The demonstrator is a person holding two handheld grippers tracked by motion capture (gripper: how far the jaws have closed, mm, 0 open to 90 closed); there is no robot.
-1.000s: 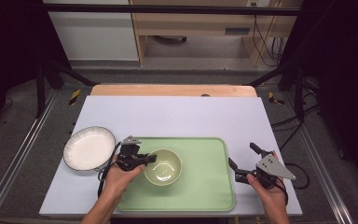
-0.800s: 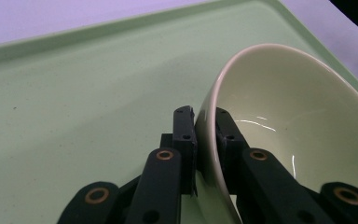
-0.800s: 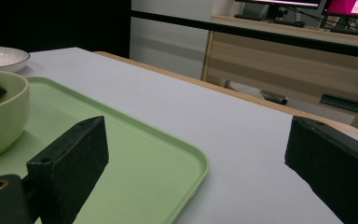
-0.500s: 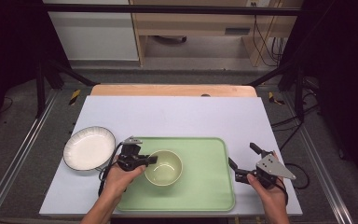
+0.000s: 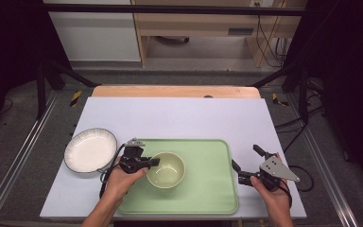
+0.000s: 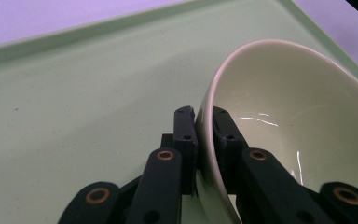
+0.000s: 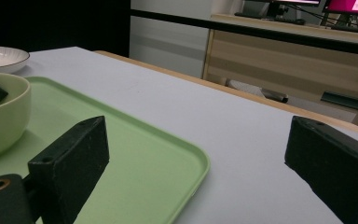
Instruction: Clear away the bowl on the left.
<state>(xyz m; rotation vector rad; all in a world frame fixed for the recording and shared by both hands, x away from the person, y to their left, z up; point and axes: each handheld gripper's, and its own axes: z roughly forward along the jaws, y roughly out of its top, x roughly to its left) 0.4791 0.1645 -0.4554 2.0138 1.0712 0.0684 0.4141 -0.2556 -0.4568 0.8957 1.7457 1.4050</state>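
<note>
White tabletop (image 5: 179,118) fills the workspace, with a green tray (image 5: 208,189) at its near edge. On the tray, the left gripper (image 5: 152,162) pinches the near-left rim of a pale bowl (image 5: 166,169), one jaw inside, one outside. At the tray's right edge the right gripper (image 5: 246,163) rests with jaws spread wide, holding nothing. Farther left sits a white plate (image 5: 90,150).

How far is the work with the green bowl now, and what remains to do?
Done: the left gripper is shut on the rim of the green bowl, one jaw inside and one outside. In hand: the bowl sits on the green tray, not visibly lifted. The right gripper is open and empty at the tray's right edge. Left: probably lifting the bowl and moving it, perhaps toward the white plate; the goal is unclear.
</note>
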